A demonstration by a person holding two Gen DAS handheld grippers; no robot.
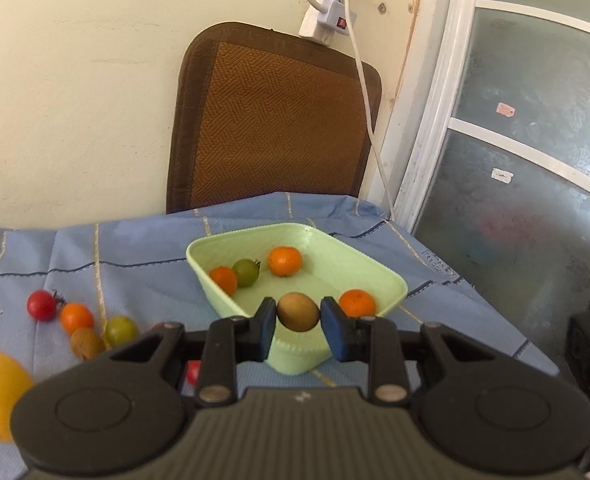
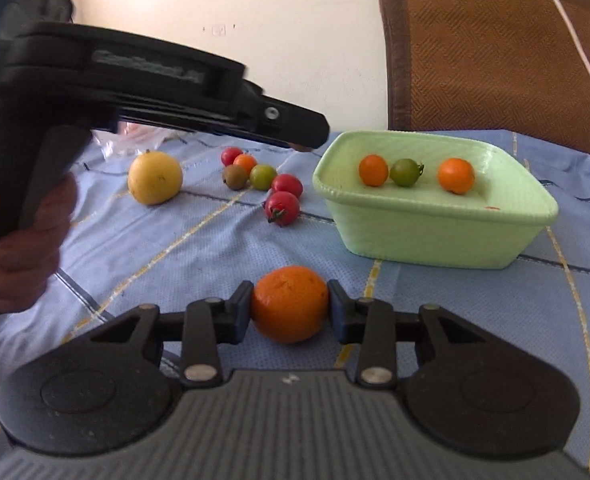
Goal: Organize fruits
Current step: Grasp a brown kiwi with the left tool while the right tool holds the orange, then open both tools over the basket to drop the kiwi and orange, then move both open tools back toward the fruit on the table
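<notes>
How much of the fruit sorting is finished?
Four small fruits already sit in the pale green plastic basket. The left gripper holds a brown round fruit over it; the right gripper grips a large orange. A yellow fruit and six small ones remain on the cloth.

We note a matt, finely ribbed pale-green plastic basin (image 2: 435, 236); a woven blue cloth (image 2: 155, 248) over the tabletop; matt black plastic tongs (image 1: 298, 314) with blue pads (image 1: 335, 334); a pitted, dull-skinned orange (image 2: 290, 304); glossy red tomatoes (image 2: 282, 207); a coarse woven chair back (image 1: 271, 120).
</notes>
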